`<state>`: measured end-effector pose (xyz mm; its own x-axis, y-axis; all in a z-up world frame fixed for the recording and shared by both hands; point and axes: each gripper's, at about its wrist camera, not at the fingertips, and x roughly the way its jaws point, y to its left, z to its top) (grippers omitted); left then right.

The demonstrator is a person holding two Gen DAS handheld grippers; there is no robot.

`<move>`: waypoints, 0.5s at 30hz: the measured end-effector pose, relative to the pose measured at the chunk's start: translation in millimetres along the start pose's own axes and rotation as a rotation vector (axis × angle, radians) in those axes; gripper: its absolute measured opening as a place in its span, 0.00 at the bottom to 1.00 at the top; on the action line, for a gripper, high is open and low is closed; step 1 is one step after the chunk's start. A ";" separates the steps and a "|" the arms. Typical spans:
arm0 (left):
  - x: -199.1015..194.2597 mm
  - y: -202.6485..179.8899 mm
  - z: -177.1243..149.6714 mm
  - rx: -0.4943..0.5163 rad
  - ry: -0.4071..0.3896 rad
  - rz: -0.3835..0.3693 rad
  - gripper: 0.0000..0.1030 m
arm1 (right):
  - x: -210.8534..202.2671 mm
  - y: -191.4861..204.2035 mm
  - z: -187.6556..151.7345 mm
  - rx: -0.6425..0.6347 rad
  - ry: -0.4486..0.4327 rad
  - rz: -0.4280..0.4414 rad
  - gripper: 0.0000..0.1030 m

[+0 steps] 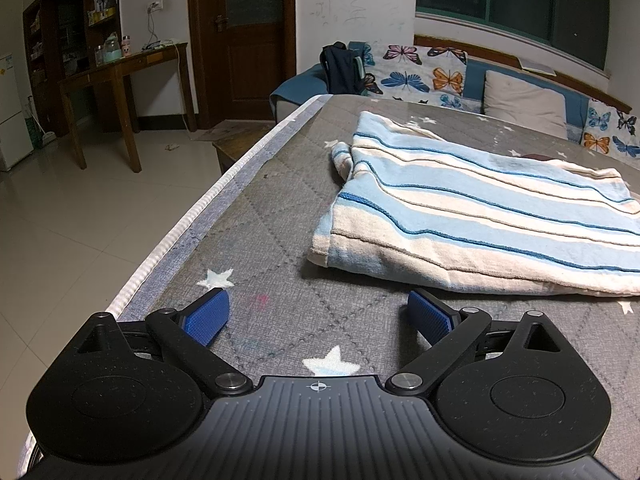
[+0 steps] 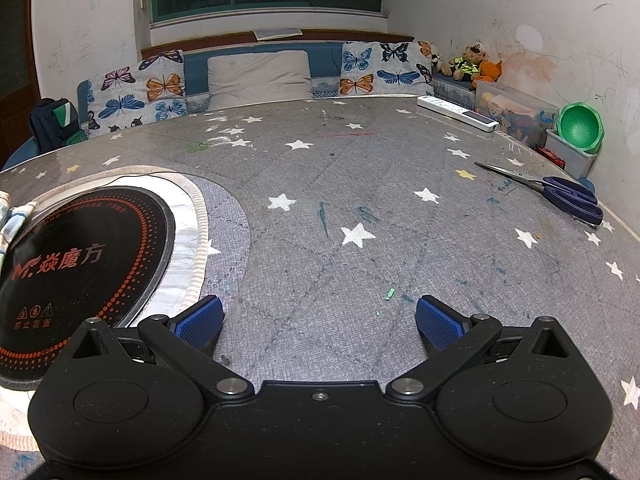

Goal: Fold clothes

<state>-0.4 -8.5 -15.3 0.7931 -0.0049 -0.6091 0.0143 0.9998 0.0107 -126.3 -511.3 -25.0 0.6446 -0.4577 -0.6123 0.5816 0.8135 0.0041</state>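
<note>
A blue-and-cream striped garment (image 1: pixel 472 208) lies folded flat on the grey star-patterned table (image 1: pixel 272 216), ahead and to the right of my left gripper (image 1: pixel 318 316). The left gripper is open and empty, low over the table, short of the garment's near edge. My right gripper (image 2: pixel 320 320) is open and empty over bare table (image 2: pixel 360 200). Only a small edge of the garment (image 2: pixel 10 216) shows at the far left of the right wrist view.
A black round induction cooktop (image 2: pixel 80 264) sits in the table at the right gripper's left. Scissors (image 2: pixel 560 192) and a white power strip (image 2: pixel 456 112) lie at the far right. A cushioned bench (image 2: pixel 256 76) runs behind. The table's left edge (image 1: pixel 176 236) drops to tiled floor.
</note>
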 end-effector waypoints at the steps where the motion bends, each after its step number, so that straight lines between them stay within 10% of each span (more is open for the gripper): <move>1: 0.0 -0.2 -0.1 0.000 0.000 0.000 0.94 | 0.1 0.4 0.0 0.000 0.000 0.000 1.00; 15: 1.0 0.1 -0.5 -0.001 0.000 0.000 0.95 | -0.1 -0.1 -0.1 0.000 0.000 0.000 1.00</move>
<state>0.1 -8.4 -16.4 0.7933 -0.0048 -0.6088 0.0139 0.9999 0.0102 -126.4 -511.4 -25.0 0.6446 -0.4578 -0.6122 0.5816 0.8135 0.0040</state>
